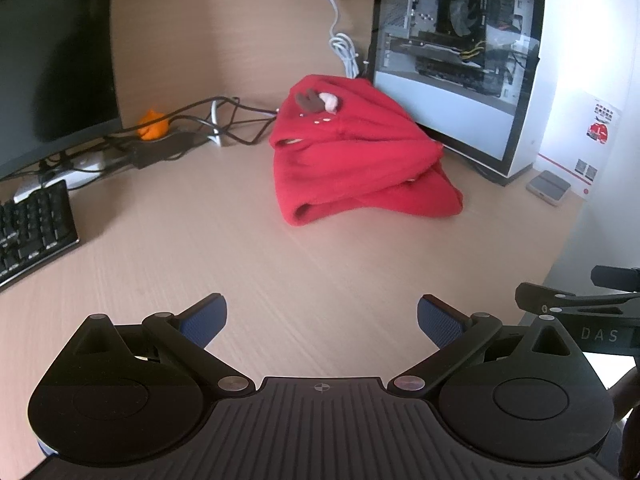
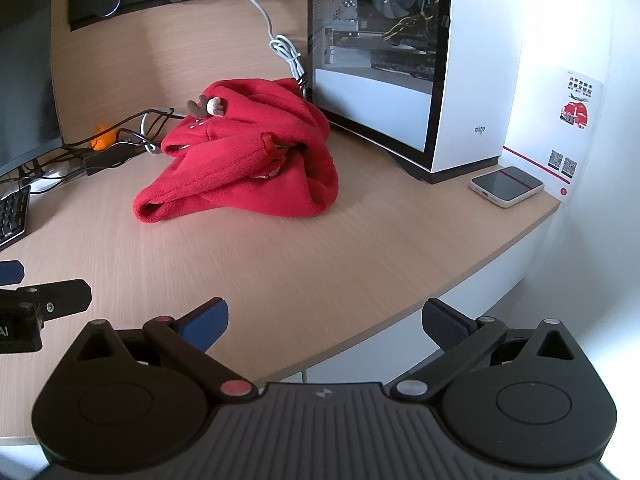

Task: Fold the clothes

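Note:
A red fleece garment (image 1: pixel 352 156) lies in a folded bundle on the wooden desk (image 1: pixel 248 264), near the computer case. It carries a small brown and pink reindeer decoration (image 1: pixel 316 101) on top. It also shows in the right wrist view (image 2: pixel 244 160), with a sleeve cuff lying across the bundle. My left gripper (image 1: pixel 322 322) is open and empty, well short of the garment above the desk. My right gripper (image 2: pixel 325 322) is open and empty above the desk's front edge. Part of the right gripper (image 1: pixel 576 304) shows at the right of the left wrist view.
A glass-sided computer case (image 1: pixel 460 60) stands behind the garment on the right. A black keyboard (image 1: pixel 32 228), a monitor (image 1: pixel 52 48), tangled cables (image 1: pixel 192 128) and an orange object (image 1: pixel 152 126) sit at the left. A small white device (image 2: pixel 506 186) lies near the right desk edge.

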A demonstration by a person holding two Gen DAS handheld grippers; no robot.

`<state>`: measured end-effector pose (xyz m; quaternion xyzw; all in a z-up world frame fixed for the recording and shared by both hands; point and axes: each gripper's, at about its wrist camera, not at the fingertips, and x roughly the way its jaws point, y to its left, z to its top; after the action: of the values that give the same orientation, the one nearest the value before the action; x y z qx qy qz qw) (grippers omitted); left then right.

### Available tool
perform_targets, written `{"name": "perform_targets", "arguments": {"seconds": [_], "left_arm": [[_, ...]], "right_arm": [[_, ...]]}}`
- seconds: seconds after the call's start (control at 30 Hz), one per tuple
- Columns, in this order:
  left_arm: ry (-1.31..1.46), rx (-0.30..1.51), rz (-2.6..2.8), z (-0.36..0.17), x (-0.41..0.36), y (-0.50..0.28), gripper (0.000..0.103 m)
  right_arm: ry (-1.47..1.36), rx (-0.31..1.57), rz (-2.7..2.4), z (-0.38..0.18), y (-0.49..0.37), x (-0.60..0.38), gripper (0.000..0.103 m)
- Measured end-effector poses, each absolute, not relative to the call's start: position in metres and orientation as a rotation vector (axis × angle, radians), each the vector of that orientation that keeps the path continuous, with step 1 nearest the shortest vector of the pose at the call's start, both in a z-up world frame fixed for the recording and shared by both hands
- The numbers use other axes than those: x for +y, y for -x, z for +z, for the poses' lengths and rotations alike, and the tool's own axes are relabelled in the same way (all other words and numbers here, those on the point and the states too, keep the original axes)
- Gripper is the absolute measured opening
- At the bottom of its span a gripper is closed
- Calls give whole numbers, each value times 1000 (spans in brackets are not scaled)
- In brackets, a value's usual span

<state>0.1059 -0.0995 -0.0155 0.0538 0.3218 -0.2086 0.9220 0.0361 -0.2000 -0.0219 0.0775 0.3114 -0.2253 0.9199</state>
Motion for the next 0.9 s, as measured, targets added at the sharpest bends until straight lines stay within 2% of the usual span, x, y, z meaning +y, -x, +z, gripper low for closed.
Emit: {"name": "perform_targets", "arguments": {"seconds": [0.9], "left_arm": [[-103, 659, -435, -14, -97, -103, 103]], "right_arm": [[-157, 651, -452, -22, -37, -198, 103]]}}
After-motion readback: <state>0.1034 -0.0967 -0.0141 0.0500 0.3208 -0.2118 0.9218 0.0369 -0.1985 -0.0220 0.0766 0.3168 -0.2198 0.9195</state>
